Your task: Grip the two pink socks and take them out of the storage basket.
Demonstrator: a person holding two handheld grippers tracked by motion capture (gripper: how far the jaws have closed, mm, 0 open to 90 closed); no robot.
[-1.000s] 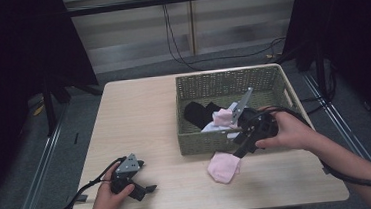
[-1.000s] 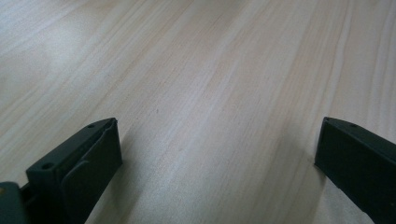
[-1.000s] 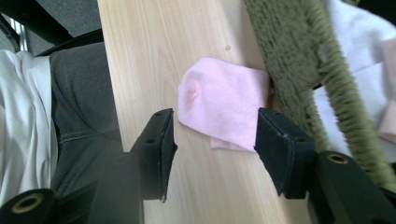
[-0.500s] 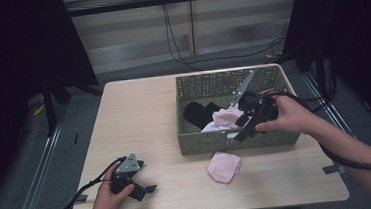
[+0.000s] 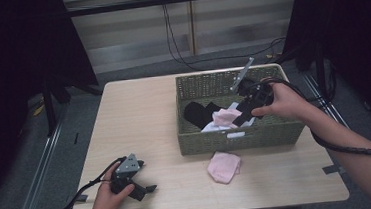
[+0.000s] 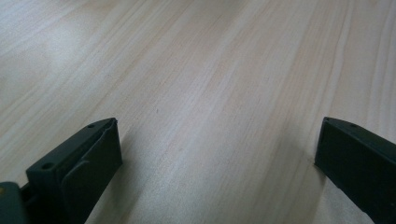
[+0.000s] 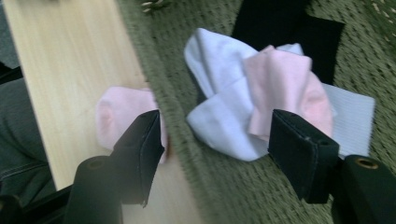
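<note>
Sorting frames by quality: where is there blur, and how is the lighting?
High view: dim, dark surroundings, fairly sharp. Left gripper view: wooden table sharp, soft shadows beside the jaws. Right gripper view: smeared along the basket rim; pink sock soft-edged.

A light wooden table (image 5: 145, 122) stands on a grey floor (image 5: 23, 172). Behind it runs a pale panelled wall (image 5: 133, 33), crossed by a dark horizontal bar (image 5: 115, 6), with black cables (image 5: 173, 40) hanging down it to the floor. Dark curtains (image 5: 14, 63) close in both sides, and a black stand (image 5: 48, 103) rises at the left. A metal rail (image 5: 35, 191) lies along the floor left of the table.
</note>
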